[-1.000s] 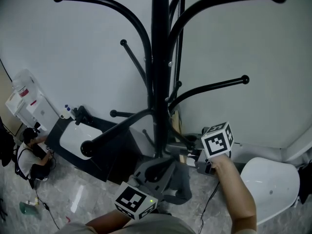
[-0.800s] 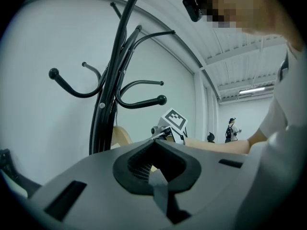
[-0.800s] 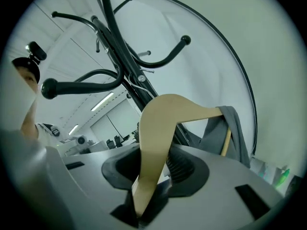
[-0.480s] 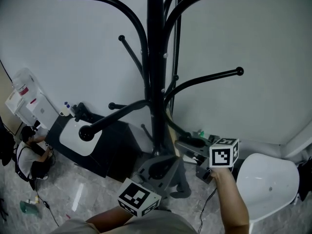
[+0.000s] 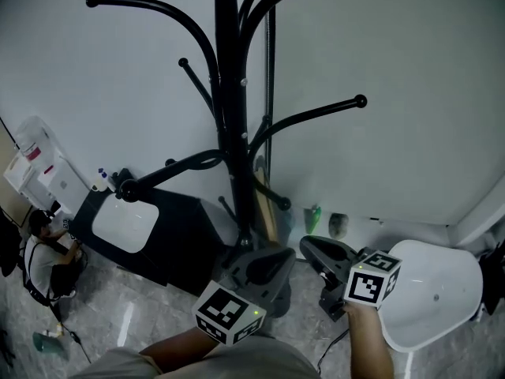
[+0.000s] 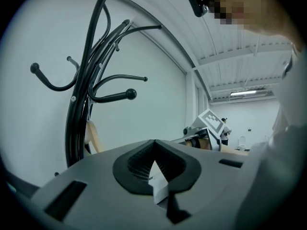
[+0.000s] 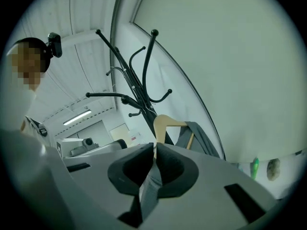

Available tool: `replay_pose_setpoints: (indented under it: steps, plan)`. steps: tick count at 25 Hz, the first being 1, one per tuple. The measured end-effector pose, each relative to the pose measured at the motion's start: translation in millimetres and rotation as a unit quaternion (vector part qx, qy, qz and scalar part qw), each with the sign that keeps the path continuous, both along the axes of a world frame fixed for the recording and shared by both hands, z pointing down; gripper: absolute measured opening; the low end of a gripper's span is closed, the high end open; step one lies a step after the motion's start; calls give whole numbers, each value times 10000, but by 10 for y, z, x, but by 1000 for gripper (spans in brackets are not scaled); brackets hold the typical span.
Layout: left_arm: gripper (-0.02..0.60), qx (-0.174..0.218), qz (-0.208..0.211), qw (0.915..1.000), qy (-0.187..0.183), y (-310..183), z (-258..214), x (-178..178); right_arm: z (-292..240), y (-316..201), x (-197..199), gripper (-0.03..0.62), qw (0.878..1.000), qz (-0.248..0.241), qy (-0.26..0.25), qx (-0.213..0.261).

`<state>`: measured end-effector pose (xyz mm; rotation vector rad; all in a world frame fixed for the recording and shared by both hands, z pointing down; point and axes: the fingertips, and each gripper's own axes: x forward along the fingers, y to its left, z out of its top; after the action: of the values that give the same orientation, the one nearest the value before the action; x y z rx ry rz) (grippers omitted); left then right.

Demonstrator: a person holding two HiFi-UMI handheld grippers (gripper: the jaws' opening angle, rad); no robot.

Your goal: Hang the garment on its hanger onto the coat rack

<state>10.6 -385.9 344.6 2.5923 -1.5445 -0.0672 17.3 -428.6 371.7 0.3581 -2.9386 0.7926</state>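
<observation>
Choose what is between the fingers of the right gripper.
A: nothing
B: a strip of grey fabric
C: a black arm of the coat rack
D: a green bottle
B: the fingers of the right gripper are closing with a strip of the grey garment pressed between them; the wooden hanger stands beyond them.

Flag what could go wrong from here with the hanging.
1. The right gripper is closing its jaws on a thin strip of the grey fabric garment, not on the pale wooden hanger; lifting could drag the garment off it.
2. The black metal coat rack has crowded curved arms; the hanger may snag a lower one.
</observation>
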Motion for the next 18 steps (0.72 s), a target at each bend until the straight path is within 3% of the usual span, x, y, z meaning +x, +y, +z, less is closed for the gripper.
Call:
replay_pose_setpoints:
  steps: [6, 18]
  plan:
    - [5, 58, 30, 10000, -58, 53, -35, 58, -73, 174, 136, 15, 9988, 324, -48, 374]
    - [5, 56, -83, 9999, -107, 58, -26, -72, -125, 180, 22, 15, 9989, 235, -167, 359]
